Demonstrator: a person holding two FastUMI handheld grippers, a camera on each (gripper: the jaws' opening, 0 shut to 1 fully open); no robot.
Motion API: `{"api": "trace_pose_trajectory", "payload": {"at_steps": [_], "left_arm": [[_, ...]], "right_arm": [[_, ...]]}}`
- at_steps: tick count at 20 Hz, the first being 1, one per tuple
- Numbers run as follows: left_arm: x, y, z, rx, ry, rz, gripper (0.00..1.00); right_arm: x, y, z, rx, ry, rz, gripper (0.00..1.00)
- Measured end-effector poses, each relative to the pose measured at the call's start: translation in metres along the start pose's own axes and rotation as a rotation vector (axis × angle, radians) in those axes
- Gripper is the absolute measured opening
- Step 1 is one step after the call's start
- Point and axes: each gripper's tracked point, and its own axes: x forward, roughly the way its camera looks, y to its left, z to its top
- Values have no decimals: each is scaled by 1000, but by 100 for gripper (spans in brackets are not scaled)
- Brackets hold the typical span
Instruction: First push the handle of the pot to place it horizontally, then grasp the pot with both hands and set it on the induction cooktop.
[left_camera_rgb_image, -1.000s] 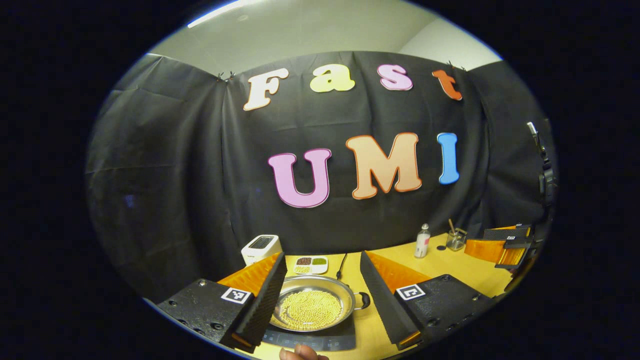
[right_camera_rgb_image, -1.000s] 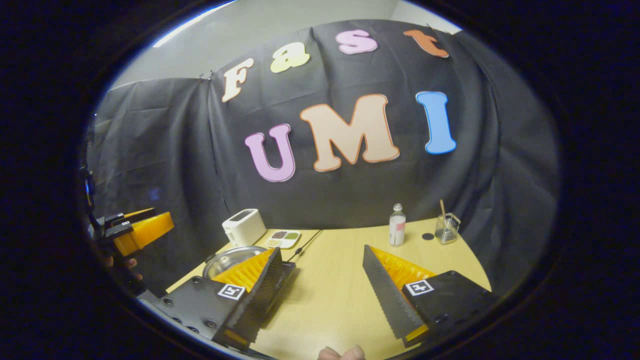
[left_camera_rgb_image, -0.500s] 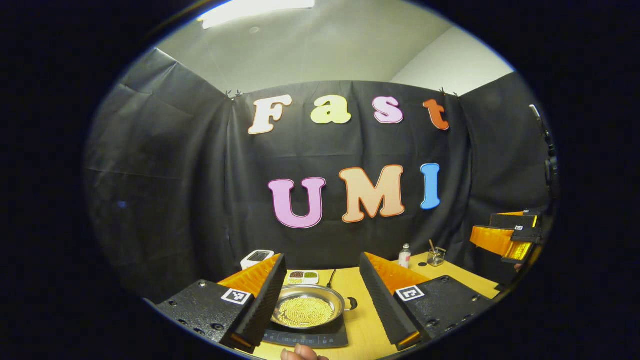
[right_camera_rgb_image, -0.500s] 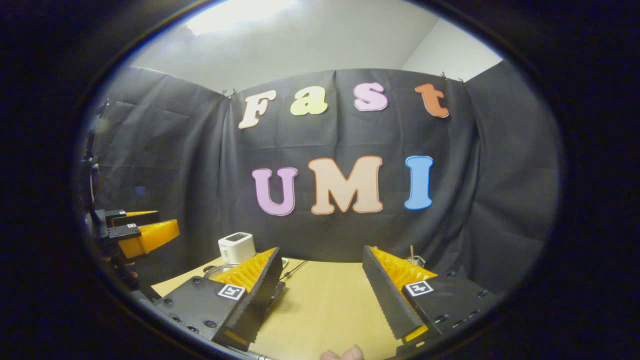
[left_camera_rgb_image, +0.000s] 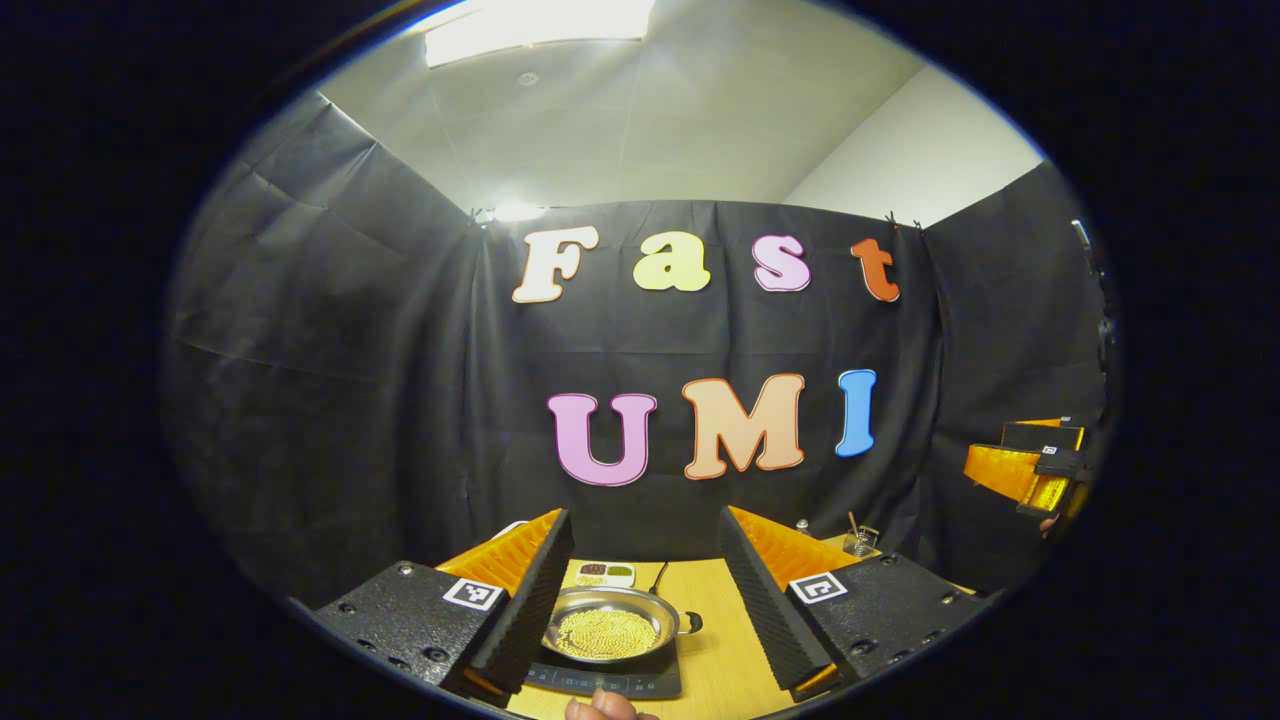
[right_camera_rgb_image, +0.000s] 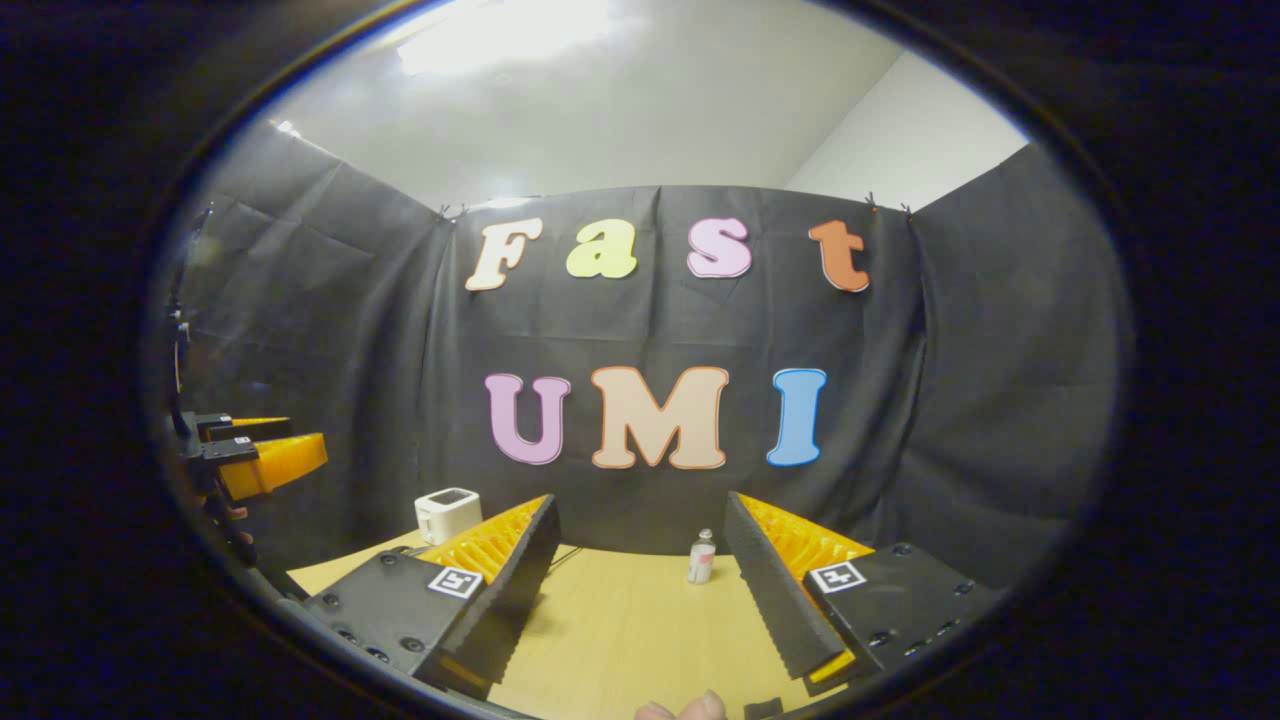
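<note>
both grippers drawn back, pot (left_camera_rgb_image: 608, 630) on induction cooktop (left_camera_rgb_image: 600, 682)

A light wooden table (left_camera_rgb_image: 715, 665) carries a black induction cooktop (left_camera_rgb_image: 605, 681) at its near edge. Behind it lie a small white divided dish (left_camera_rgb_image: 604, 573) and a thin black cable (left_camera_rgb_image: 655, 578). Farther off stand a white toaster (right_camera_rgb_image: 447, 513), a small bottle (right_camera_rgb_image: 702, 558) and a glass cup (left_camera_rgb_image: 860, 541).

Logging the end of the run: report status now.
Both grippers, left and right, open, empty, clear of the table. Pot sits on the induction cooktop, handle to the side. Nothing in the way.
</note>
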Motion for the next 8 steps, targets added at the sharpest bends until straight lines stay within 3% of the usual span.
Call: {"api": "trace_pose_trajectory", "payload": {"at_steps": [6, 7, 8], "left_arm": [[-7, -29, 11, 15, -3, -31, 92], [-7, -31, 11, 12, 2, -34, 88], [-5, -32, 12, 9, 5, -34, 93]], "right_arm": [[-5, -17, 2, 38, 17, -2, 98], [-6, -18, 2, 45, 16, -2, 99], [-7, -20, 3, 47, 17, -1, 100]]}}
